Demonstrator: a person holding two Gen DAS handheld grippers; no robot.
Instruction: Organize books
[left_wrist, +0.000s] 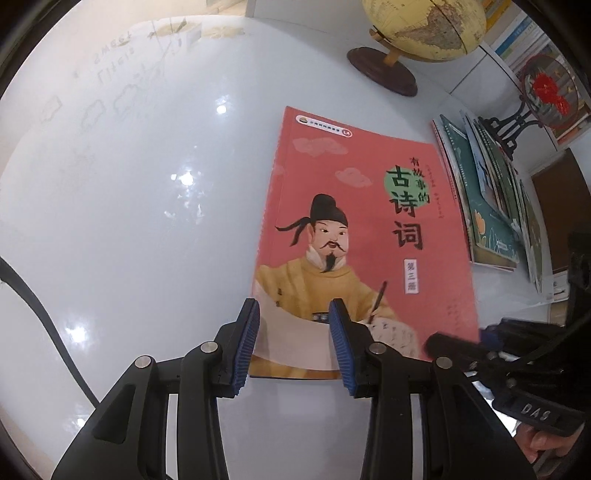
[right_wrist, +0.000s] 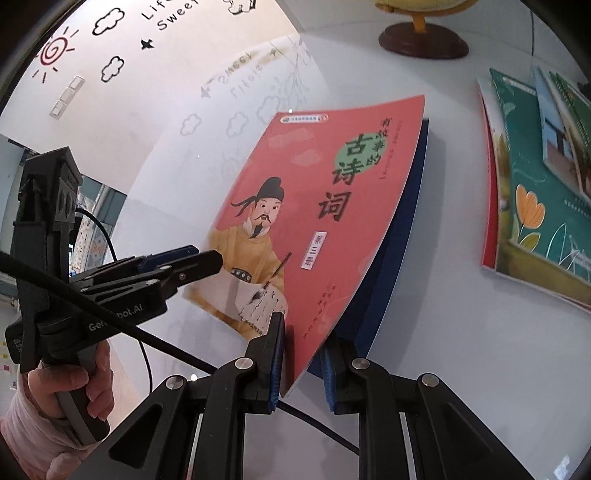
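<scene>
Red poetry book (left_wrist: 365, 236) on a glossy white table (left_wrist: 129, 221), two claws at its near edge.

Left wrist view: one red book lies just ahead of the left claw (left_wrist: 293, 341), whose two blue pads are spread apart, empty. One globe (left_wrist: 424, 26) stands far ahead, right; a fanned pile of books (left_wrist: 491, 199) lies right.
Right wrist view: the right claw (right_wrist: 301, 356) pinches the red book's (right_wrist: 314, 221) lifted near corner; a dark blue book (right_wrist: 399, 236) lies beneath. The left claw (right_wrist: 207, 258) sits left.
</scene>
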